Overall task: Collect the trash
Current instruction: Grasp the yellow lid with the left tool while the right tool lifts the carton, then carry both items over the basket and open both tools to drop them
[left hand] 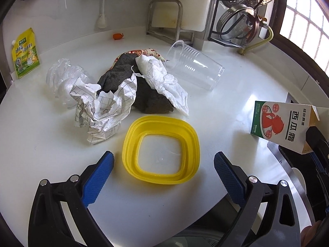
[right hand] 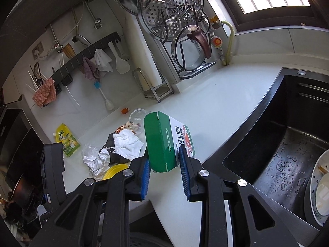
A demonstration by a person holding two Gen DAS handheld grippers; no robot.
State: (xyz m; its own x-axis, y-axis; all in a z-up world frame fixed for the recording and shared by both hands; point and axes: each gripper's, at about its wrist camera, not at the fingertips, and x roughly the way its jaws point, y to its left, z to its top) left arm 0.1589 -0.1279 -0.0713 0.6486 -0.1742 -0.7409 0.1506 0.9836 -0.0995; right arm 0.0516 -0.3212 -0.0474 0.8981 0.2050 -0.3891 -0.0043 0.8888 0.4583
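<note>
A pile of trash lies on the white counter (left hand: 236,94): crumpled gridded paper (left hand: 102,107), a dark cloth (left hand: 144,90), a white tissue (left hand: 162,76), crumpled clear plastic (left hand: 63,80) and a clear plastic cup (left hand: 193,65) on its side. A yellow square ring lid (left hand: 161,151) lies in front of my open left gripper (left hand: 163,160). My right gripper (right hand: 164,160) is shut on a green and white carton (right hand: 166,140), held above the counter; the carton also shows in the left wrist view (left hand: 281,123).
A yellow sauce pouch (left hand: 25,53) leans at the far left. A small orange object (left hand: 117,36) lies near the wall. A metal rack with steamer trays (right hand: 174,20) stands at the back. A dark sink (right hand: 287,144) with a plate is on the right.
</note>
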